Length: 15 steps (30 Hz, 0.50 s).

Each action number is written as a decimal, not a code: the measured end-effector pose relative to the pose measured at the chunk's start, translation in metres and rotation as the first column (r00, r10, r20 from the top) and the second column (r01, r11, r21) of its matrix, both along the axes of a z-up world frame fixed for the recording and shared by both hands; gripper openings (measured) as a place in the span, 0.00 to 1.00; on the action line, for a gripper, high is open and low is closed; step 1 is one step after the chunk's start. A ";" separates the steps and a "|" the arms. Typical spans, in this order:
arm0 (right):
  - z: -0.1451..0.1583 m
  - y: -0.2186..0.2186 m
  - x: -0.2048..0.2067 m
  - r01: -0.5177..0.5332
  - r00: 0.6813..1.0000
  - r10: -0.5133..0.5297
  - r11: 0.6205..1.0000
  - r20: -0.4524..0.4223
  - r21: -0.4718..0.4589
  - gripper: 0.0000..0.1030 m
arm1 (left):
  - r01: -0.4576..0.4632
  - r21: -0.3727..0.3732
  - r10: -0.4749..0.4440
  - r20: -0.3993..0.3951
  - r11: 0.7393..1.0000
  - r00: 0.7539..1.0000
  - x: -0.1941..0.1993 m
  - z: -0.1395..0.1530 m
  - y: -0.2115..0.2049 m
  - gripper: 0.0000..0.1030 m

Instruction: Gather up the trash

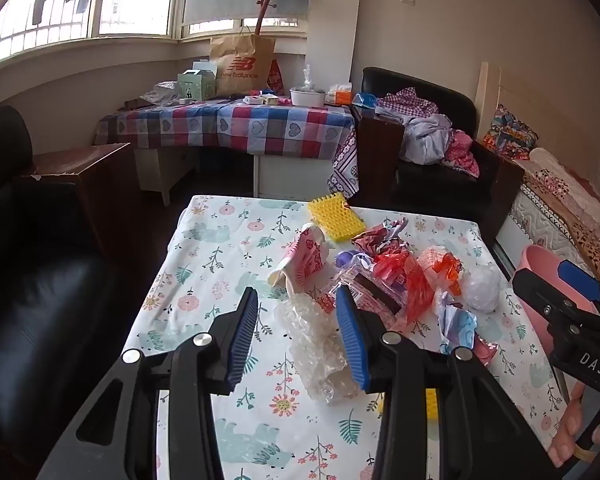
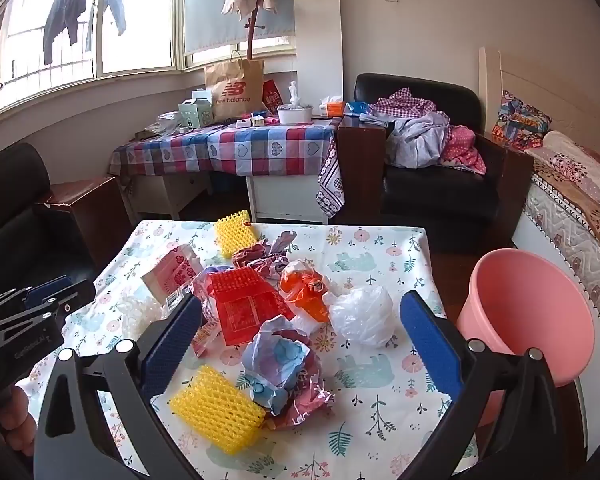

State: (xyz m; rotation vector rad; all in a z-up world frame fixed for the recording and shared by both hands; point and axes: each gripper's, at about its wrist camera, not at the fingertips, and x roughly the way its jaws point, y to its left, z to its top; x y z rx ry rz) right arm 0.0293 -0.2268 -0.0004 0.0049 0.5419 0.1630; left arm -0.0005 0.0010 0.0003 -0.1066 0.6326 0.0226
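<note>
1. Floral-clothed table point(image 2: 380, 412) carries the trash.
2. Right gripper point(image 2: 300, 336), wide open and empty, hovers over a crumpled wrapper point(image 2: 280, 364) near the front edge.
3. Left gripper point(image 1: 296, 320), half open, straddles bubble wrap point(image 1: 320, 344) without gripping.
4. Pink bin point(image 2: 528, 312) stands beside the right edge.

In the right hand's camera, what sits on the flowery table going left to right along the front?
Left to right: near yellow foam net → crumpled blue-and-white paper → white plastic bag ball → pink bin, which stands just off the table's right edge. The right gripper hangs open over them.
</note>
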 end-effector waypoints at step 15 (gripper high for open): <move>0.002 0.000 0.002 0.002 1.000 -0.002 1.000 0.001 0.001 0.97 | -0.005 -0.005 0.005 -0.011 1.000 1.000 0.000 0.001 0.005 0.39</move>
